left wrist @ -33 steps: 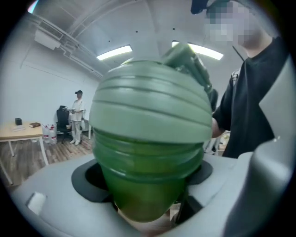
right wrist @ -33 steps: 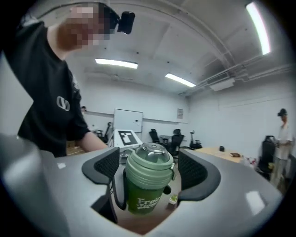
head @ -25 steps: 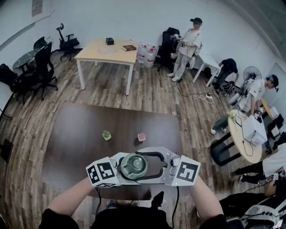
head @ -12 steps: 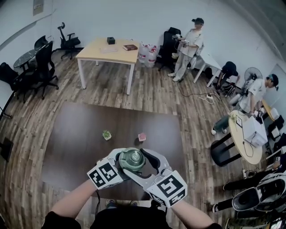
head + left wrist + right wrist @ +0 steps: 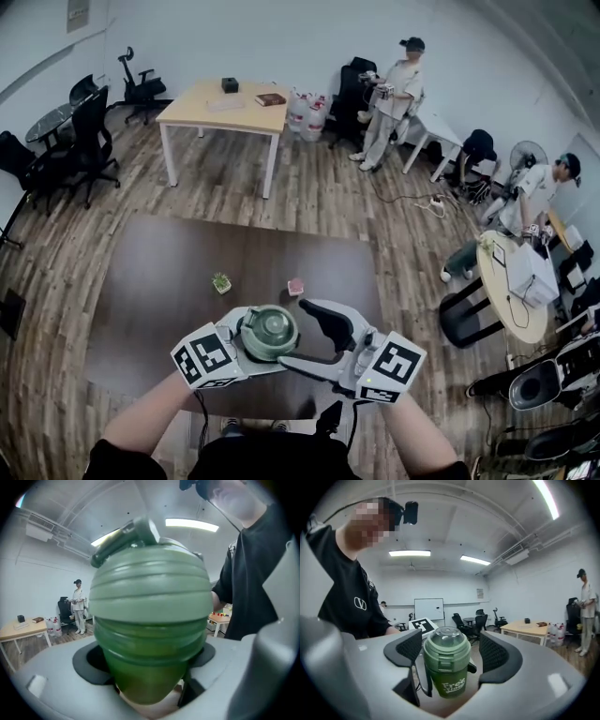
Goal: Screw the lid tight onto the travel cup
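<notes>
The green travel cup (image 5: 269, 333) is held over the near edge of the dark table, with its lid (image 5: 270, 325) on top. My left gripper (image 5: 258, 343) is shut on the cup's body; in the left gripper view the cup (image 5: 150, 663) and its ribbed lid (image 5: 150, 583) fill the frame between the jaws. My right gripper (image 5: 298, 336) stands open just right of the lid. In the right gripper view the cup (image 5: 446, 677) and lid (image 5: 446, 645) sit between the black pads (image 5: 410, 649) with a gap on each side.
On the dark brown table (image 5: 159, 281) stand a small potted plant (image 5: 222, 282) and a small pink object (image 5: 296, 287), both beyond the cup. Farther off are a light wooden table (image 5: 225, 103), office chairs (image 5: 89, 141) and standing and seated people (image 5: 394, 98).
The right gripper, whose jaws ringed the lid a second ago, rolled about it and has drawn back to the right. The left gripper and cup shifted slightly left.
</notes>
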`<state>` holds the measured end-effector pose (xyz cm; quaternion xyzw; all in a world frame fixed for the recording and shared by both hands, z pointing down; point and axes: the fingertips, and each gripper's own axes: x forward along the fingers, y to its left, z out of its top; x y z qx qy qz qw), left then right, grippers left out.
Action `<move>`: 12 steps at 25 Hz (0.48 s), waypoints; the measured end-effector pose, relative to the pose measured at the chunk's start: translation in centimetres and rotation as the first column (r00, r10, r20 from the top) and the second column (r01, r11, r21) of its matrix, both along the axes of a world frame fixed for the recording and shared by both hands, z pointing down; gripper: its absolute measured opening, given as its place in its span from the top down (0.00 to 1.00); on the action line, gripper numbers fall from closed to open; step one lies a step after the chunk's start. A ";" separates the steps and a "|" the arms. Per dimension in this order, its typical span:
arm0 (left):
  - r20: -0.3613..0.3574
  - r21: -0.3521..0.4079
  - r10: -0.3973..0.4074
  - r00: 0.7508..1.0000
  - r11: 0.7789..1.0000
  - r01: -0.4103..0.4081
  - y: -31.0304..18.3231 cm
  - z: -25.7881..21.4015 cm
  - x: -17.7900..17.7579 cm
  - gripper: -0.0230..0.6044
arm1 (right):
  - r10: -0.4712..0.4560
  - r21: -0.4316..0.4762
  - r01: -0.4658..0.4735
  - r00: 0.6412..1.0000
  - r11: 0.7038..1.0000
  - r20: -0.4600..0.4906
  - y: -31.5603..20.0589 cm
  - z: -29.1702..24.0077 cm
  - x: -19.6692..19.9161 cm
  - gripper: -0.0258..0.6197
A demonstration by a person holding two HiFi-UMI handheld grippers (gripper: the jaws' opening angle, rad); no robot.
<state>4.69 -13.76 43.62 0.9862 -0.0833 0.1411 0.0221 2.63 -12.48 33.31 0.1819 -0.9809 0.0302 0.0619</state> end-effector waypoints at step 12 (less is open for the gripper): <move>0.051 0.004 -0.064 0.997 0.998 0.064 -0.2 0.5 -0.1 0.30 | -0.038 0.045 0.042 0.994 0.998 -0.102 0.3 1.3 -1.9 0.41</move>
